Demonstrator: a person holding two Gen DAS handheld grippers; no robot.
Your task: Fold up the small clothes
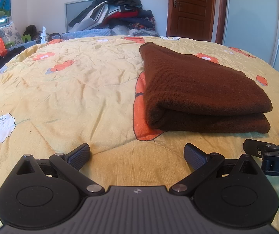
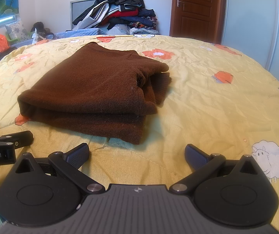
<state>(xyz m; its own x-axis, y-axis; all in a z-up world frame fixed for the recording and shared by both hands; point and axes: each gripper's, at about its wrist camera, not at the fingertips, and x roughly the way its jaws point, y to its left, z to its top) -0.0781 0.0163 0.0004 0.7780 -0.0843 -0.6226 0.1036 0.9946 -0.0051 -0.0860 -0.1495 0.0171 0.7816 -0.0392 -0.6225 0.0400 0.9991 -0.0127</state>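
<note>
Nearest to me, the left claw [image 1: 137, 154] hangs low over the yellow quilt [image 1: 71, 89] with its fingers spread apart and nothing between them, and the right claw [image 2: 137, 154] beside it is spread just as wide and empty too. The brown sweater [image 2: 92, 89] lies folded flat on the bed just ahead of both claws, touching neither, with a ribbed cuff poking out at its right side. I see a pile of clothes [image 1: 118, 9] against the far wall.
</note>
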